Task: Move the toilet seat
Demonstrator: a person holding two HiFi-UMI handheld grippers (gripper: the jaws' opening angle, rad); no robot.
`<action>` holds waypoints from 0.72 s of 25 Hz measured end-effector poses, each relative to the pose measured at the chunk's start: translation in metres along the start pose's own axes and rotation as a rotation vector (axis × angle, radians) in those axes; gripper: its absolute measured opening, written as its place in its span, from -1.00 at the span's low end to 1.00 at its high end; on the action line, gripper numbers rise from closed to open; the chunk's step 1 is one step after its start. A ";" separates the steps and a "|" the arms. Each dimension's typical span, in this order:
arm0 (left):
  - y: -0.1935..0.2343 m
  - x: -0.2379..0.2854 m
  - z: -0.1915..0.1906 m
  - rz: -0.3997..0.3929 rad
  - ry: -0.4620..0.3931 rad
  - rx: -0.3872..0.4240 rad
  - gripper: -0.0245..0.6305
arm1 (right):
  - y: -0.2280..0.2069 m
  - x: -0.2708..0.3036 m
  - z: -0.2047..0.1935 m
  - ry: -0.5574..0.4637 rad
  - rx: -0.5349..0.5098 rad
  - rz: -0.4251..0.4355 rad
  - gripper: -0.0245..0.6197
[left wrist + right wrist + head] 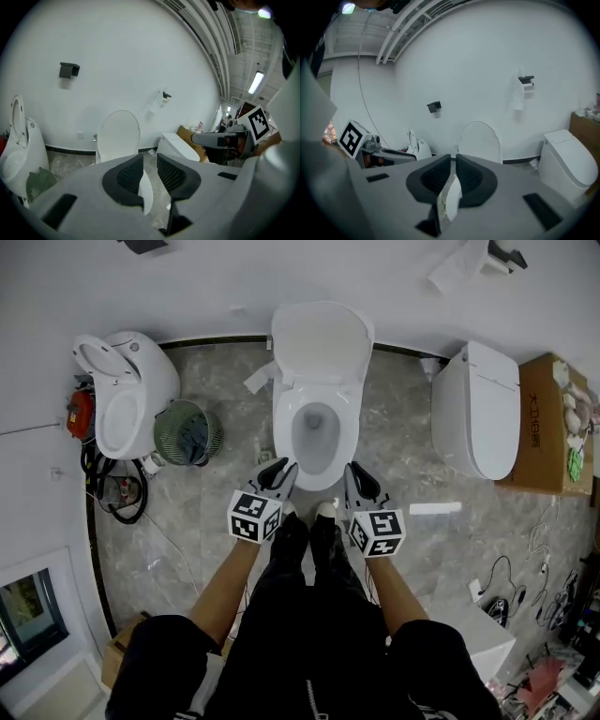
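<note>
The grey marble floor (225,484) is spreading out below a white wall (187,287), and the person is standing right in front of the middle toilet (317,432). Its lid (322,341) is leaning upright against the wall, while the toilet seat (284,423) is lying flat on the bowl rim. The left tool (284,468) is hovering just beside the seat's front left edge, jaws standing apart, gripping nothing. The right tool (351,470) is sitting near the front right edge, jaws parted only a sliver, empty too.
</note>
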State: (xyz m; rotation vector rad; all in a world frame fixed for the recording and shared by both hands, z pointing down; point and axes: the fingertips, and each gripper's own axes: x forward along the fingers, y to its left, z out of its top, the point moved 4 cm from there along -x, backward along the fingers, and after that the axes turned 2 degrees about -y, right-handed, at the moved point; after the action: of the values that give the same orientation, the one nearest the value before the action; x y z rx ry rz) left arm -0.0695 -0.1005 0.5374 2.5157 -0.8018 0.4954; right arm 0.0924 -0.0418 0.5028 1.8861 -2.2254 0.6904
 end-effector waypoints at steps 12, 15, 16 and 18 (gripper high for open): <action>0.027 0.030 -0.073 0.018 0.129 -0.165 -0.52 | -0.018 0.034 -0.067 0.154 0.063 0.002 -0.61; 0.034 0.035 -0.092 0.027 0.151 -0.198 -0.52 | -0.024 0.043 -0.089 0.192 0.086 -0.008 -0.60; 0.036 0.037 -0.099 0.031 0.159 -0.210 -0.51 | -0.026 0.045 -0.097 0.206 0.094 -0.011 -0.60; 0.042 0.042 -0.115 0.045 0.176 -0.237 -0.51 | -0.031 0.051 -0.114 0.231 0.108 -0.017 -0.59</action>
State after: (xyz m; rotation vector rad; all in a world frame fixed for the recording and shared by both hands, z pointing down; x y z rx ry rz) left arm -0.0849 -0.0907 0.6652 2.2078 -0.8005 0.5915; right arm 0.0915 -0.0414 0.6310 1.7663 -2.0653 0.9889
